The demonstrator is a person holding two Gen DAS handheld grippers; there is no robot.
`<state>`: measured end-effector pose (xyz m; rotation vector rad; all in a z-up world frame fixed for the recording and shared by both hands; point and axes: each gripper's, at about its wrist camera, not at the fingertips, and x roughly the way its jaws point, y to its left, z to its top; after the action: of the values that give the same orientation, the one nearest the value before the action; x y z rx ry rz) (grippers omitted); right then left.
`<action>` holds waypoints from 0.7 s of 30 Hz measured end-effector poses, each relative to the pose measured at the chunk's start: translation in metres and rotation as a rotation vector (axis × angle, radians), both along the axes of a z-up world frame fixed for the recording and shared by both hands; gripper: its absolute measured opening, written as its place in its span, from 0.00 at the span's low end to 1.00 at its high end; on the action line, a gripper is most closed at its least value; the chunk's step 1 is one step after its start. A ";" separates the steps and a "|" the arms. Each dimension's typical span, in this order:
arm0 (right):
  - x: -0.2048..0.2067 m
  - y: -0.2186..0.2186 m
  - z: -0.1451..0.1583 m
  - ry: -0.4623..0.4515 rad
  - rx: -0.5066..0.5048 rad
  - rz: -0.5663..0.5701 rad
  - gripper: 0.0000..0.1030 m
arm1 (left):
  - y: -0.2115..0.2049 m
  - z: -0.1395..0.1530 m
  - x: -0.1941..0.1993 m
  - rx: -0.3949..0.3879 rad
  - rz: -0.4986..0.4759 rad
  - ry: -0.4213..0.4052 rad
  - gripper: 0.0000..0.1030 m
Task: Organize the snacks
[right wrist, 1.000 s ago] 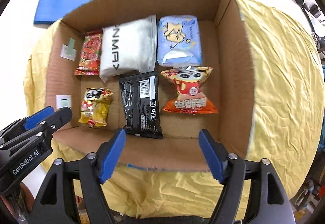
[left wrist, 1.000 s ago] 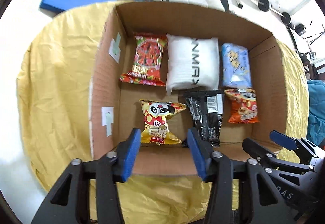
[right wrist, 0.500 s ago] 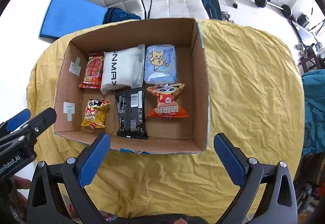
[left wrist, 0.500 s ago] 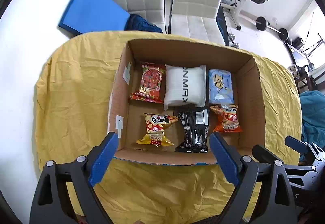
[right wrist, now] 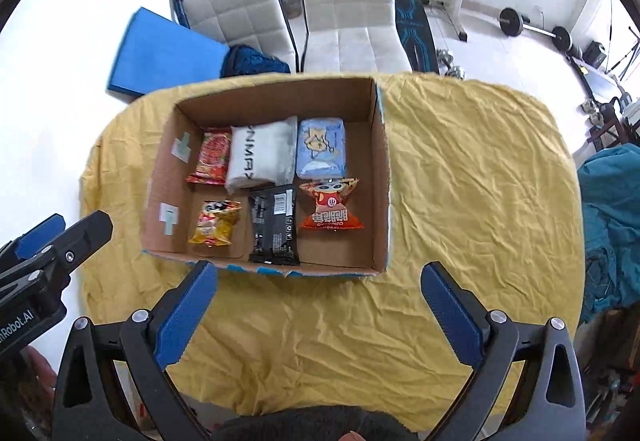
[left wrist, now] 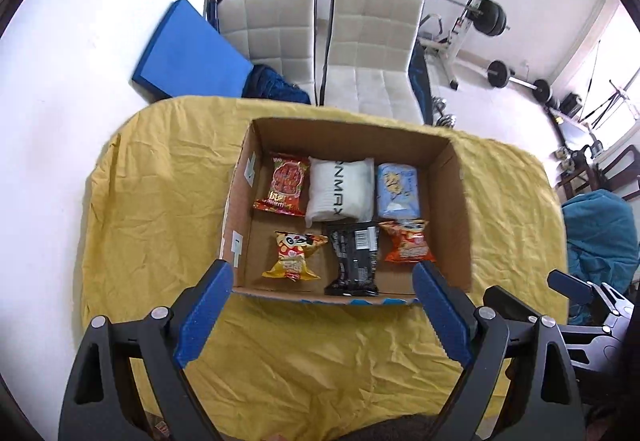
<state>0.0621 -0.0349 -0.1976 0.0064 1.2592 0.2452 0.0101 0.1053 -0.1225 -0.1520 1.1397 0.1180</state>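
Observation:
An open cardboard box [left wrist: 460, 209] [right wrist: 382, 177] sits on the yellow cloth. Its back row holds a red packet [left wrist: 285, 185], a white pouch [left wrist: 340, 189] and a light blue pack [left wrist: 398, 185]. In front lie a yellow panda packet [left wrist: 295, 255] [right wrist: 216, 223], a black packet [left wrist: 354, 261] [right wrist: 274, 227] and an orange packet [left wrist: 408, 245] [right wrist: 330, 207]. My left gripper [left wrist: 322, 305] is open and empty, high above the box's near edge. My right gripper [right wrist: 318, 305] is likewise open, empty and raised.
The yellow cloth [right wrist: 472, 181] covers a rounded table. Two white chairs [left wrist: 360, 53], a blue mat [left wrist: 188, 53] and weight equipment [left wrist: 480, 17] stand behind. A teal fabric heap [right wrist: 612, 209] lies at right. The left gripper's side [right wrist: 44, 253] shows in the right wrist view.
Both grippers have pulled up and back from the box and opened wider. The snacks inside have not moved.

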 end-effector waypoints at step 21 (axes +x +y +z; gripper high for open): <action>-0.101 -0.035 0.134 -0.175 0.029 0.023 1.00 | -0.027 0.109 -0.091 0.037 -0.007 -0.116 0.89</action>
<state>-0.0389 -0.0702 -0.0632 -0.0044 1.0822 0.2786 -0.0807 0.0784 -0.0134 -0.1208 1.0218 0.1223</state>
